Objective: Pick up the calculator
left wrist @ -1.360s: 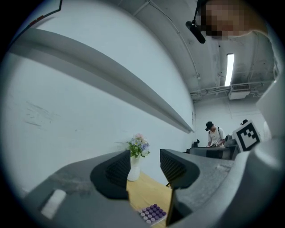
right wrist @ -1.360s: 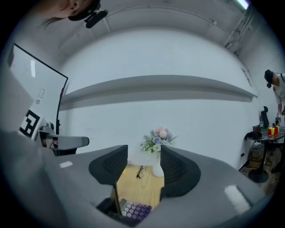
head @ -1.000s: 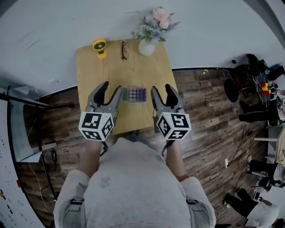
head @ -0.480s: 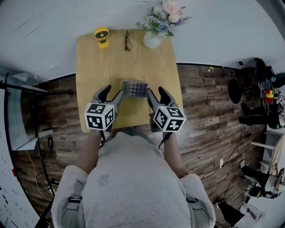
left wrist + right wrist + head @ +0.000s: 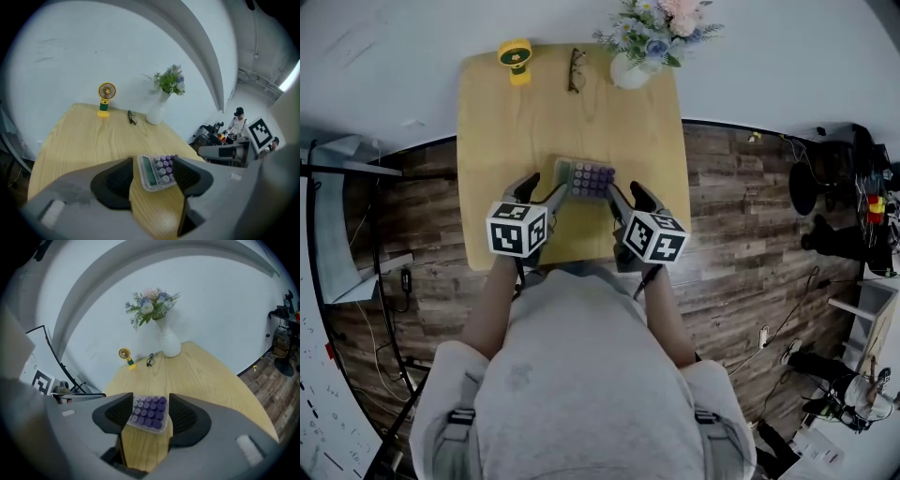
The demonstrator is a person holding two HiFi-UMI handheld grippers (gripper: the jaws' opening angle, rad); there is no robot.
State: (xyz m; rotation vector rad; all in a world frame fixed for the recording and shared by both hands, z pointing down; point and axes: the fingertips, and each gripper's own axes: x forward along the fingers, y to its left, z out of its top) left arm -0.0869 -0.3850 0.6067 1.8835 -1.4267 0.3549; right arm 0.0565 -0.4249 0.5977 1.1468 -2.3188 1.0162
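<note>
As L gripper (image 5: 544, 191), R gripper (image 5: 628, 194) fingers just spread wider, empty, 1 calculator (image 5: 589, 178) lies ahead.

The left gripper (image 5: 546, 190) and right gripper (image 5: 627, 194) have grey moulded bodies; each has two curved jaws lined with black ribbed pads (image 5: 115, 180). Behind each gripper's jaws sits a white cube (image 5: 517, 229) bearing black square markers. The person wears a light grey short-sleeved shirt (image 5: 581, 375) and grey buckled shoulder straps (image 5: 461, 422).

nothing legible, not even on the calculator (image 5: 589, 178).
</note>
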